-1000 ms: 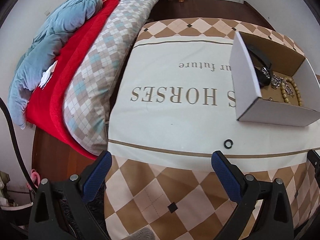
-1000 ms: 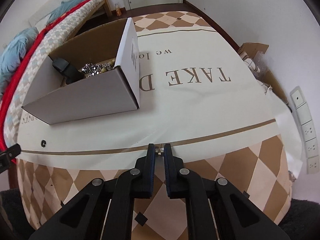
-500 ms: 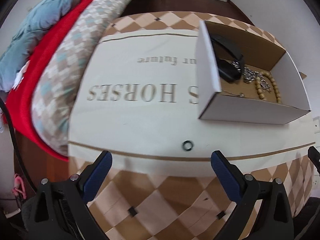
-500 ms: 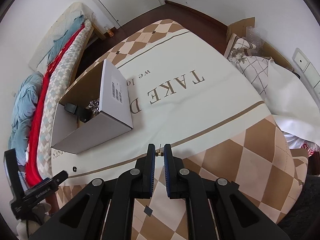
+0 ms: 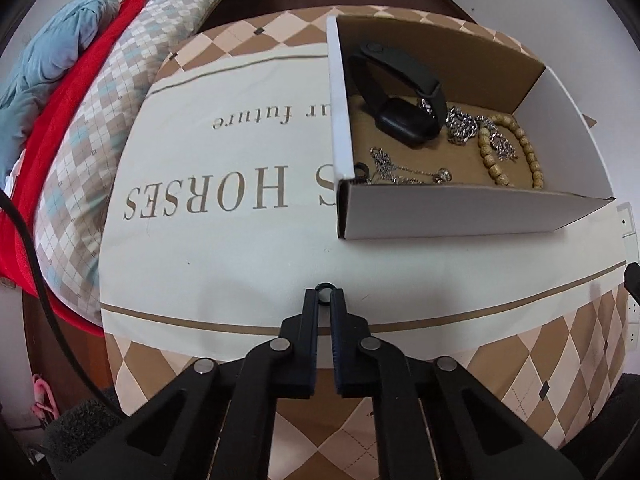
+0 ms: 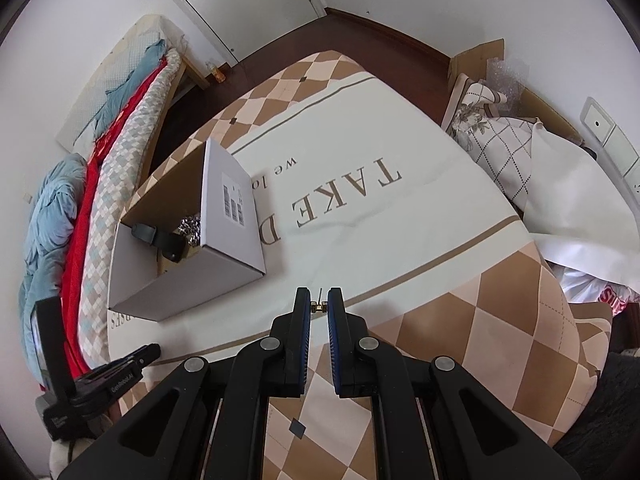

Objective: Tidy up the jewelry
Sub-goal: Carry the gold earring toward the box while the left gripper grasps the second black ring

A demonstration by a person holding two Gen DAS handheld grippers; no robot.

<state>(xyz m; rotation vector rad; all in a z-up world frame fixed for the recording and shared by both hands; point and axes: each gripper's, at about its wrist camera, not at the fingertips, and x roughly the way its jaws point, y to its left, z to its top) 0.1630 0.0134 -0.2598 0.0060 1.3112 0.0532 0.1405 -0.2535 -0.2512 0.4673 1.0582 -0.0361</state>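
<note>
A white cardboard box (image 5: pixel 460 212) stands on the printed tablecloth (image 5: pixel 240 248). In it lie a black watch (image 5: pixel 400 120), silver chains (image 5: pixel 464 124), a wooden bead bracelet (image 5: pixel 528 152) and a thin necklace (image 5: pixel 400 172). My left gripper (image 5: pixel 325 296) is shut on a small black ring (image 5: pixel 325 289), down at the cloth in front of the box. My right gripper (image 6: pixel 319 306) is shut on a small gold earring (image 6: pixel 319 305) and holds it above the table, right of the box (image 6: pixel 228 248). The left gripper also shows in the right wrist view (image 6: pixel 148 354).
A bed with a red blanket (image 5: pixel 60 112), a checked quilt and a blue duvet runs along the table's left side. A cardboard carton (image 6: pixel 480 60) with a cushion and bubble wrap sits on the floor at the right. Wall sockets (image 6: pixel 608 136) are at the far right.
My left gripper moved forward and shut on the black ring, which lay free on the cloth before. My right gripper has risen higher above the table, still shut on the earring.
</note>
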